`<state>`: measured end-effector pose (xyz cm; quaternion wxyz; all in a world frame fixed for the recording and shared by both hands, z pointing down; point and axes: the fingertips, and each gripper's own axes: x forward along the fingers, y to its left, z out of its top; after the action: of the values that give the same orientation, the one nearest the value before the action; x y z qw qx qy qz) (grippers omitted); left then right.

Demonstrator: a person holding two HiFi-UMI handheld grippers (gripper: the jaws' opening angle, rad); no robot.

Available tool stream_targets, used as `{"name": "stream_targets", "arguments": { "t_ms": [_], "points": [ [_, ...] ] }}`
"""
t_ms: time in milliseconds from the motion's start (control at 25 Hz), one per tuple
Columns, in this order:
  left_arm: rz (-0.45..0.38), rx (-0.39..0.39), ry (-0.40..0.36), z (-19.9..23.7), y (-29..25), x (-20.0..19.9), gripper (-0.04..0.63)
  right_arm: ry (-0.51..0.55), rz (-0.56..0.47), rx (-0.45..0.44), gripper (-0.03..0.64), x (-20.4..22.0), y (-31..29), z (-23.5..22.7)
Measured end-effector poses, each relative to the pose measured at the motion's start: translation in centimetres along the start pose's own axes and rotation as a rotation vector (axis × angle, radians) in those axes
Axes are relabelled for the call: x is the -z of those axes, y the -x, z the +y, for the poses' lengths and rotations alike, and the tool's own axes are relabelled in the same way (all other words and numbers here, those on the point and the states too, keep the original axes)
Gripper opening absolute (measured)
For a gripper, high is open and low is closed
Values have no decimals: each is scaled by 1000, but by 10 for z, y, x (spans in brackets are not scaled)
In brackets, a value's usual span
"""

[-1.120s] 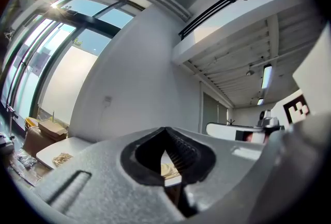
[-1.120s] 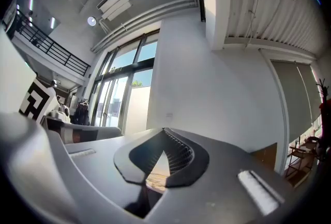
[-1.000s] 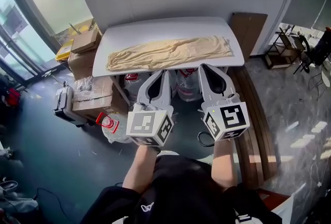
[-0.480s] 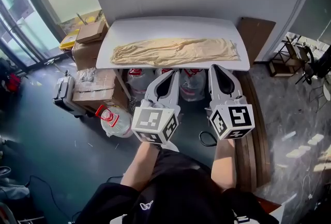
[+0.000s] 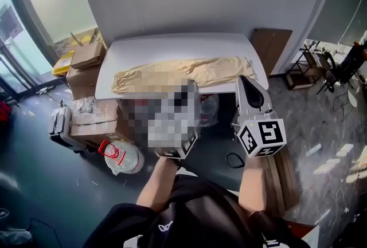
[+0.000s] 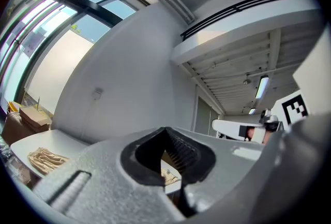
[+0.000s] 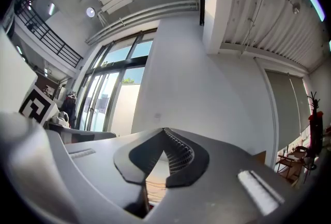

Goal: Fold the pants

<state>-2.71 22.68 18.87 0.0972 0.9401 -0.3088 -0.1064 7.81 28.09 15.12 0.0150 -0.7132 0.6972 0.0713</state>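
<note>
Left gripper (image 6: pixel 165 130): jaws together, tips meeting, nothing between them. In the head view a mosaic patch covers most of it; only the lower corner of its marker cube shows.

Right gripper (image 5: pixel 243 78): jaws together, also empty. In the head view its tip sits over the near edge of the table (image 5: pixel 172 46), just below the right end of the pants (image 5: pixel 221 69). No contact with the cloth is seen.

Both grippers are held side by side in front of the person, aimed at the table and the white wall behind it.

Pants: beige, laid out lengthwise across the white table, parallel to its near edge and on the near half of the top. Cloth is wrinkled, flat and unfolded. The left end lies near the table's left corner. In the left gripper view the pants show low and to the left of the jaws, and again through the opening behind the jaw tips.

Surroundings: cardboard boxes (image 5: pixel 86 56) stacked left of the table, a clear water jug (image 5: pixel 209 109) under it, a brown board (image 5: pixel 272 49) leaning on the wall to the right.
</note>
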Motion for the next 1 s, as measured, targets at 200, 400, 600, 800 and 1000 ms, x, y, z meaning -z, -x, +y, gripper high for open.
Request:
{"name": "stream_targets", "arguments": {
  "t_ms": [200,400,600,800,1000],
  "points": [
    [-16,-34,13,49,-38,-3,3,50,84,-5,5,20,-53,-1],
    [-7,-89,41,118,-71,-9,3,60,105,-32,5,24,-123,11],
    [13,-155,46,189,-93,-11,3,32,133,-68,5,47,-189,33],
    [68,-203,17,258,-113,-4,3,-49,153,-60,5,81,-254,42],
    [130,-200,-6,317,-138,8,3,-23,167,-25,5,113,-312,48]
  ]
}}
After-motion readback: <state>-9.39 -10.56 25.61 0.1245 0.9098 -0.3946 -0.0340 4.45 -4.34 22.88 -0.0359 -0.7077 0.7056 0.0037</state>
